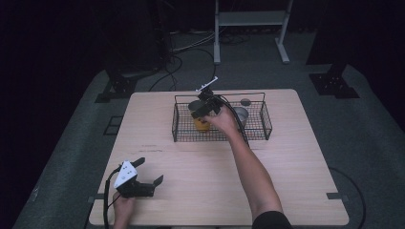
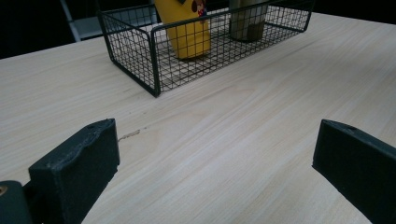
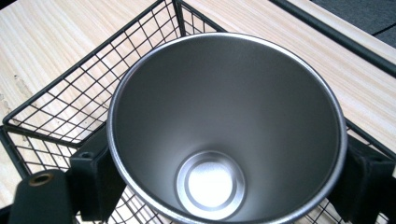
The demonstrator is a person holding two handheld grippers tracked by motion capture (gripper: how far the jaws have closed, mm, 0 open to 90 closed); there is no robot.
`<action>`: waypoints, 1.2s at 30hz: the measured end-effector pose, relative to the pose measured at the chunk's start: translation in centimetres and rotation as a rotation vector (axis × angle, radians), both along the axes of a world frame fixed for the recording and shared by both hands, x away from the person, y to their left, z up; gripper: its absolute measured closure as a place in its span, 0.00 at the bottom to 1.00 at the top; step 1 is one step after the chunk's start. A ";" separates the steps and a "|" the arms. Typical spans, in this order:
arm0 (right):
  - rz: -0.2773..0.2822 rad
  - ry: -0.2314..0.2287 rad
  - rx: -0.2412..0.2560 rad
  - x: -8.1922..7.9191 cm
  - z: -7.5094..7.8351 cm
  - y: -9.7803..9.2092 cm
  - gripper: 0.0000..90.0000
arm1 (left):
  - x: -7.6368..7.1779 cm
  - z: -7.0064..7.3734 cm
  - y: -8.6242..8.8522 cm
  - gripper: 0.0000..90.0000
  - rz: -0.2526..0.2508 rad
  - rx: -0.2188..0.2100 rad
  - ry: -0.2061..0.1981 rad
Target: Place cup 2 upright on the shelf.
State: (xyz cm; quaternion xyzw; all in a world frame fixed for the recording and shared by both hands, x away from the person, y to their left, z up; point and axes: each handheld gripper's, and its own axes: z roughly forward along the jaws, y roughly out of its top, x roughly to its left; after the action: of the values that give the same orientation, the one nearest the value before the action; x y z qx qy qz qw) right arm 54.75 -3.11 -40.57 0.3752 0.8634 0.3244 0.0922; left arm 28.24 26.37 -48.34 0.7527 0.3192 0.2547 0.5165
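Left hand-held gripper (image 1: 149,171): its two black jaws stand wide apart with nothing between them; in the left gripper view only bare pale wood lies in the gap.
Left hand (image 1: 123,206): it rests at the near left edge of the light wooden counter (image 1: 191,191), wrapped around the black body under the grey three-cornered plate, the jaws pointing to the right and slightly away.
Left gripper's outlook: across the counter it faces the near corner of the black wire basket (image 2: 140,60), well apart from it.
Right forearm (image 1: 250,171): it stretches from the near edge diagonally forward and leftward, the bare arm straight and the wrist bent over the basket's near wall.
Right hand-held gripper (image 1: 206,109): its jaws are spread about as wide as the cup and close on the yellow steel-lined tumbler cup (image 1: 201,121) from both sides; in the right gripper view each black pad touches the outer wall just under the rim (image 3: 224,130).
Cup's place: it stands inside the black wire basket (image 1: 258,133), in the left half, upright or nearly so; I cannot tell whether its base touches the mesh floor.
Cup's look: yellow outside with a small printed figure (image 2: 187,28), brushed steel inside, empty down to the shiny round bottom.
Further in the basket: a grey metal cup (image 1: 241,116) stands just right of the hand, and a small dark round lid (image 1: 245,102) lies near the far wall.
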 end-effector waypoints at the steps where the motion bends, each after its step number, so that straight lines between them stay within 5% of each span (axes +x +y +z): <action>1: 0.002 0.000 0.000 -0.1 0.0 -0.1 0.14 | 0.0 0.0 0.0 0.00 -0.001 0.000 0.000; 16: 0.023 0.003 -0.019 -1.0 0.1 -0.1 0.09 | 0.0 0.0 -0.1 0.00 0.000 0.005 0.000; 36: 0.034 -0.014 0.030 -1.8 0.9 -0.6 0.02 | 0.2 0.0 -0.1 0.00 0.002 0.013 0.002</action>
State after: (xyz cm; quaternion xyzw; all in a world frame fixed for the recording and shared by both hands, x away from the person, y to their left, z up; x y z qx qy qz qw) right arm 52.99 -3.76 -39.67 0.3595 0.8641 0.3414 0.0869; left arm 28.40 26.27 -48.34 0.7561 0.3187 0.2566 0.5109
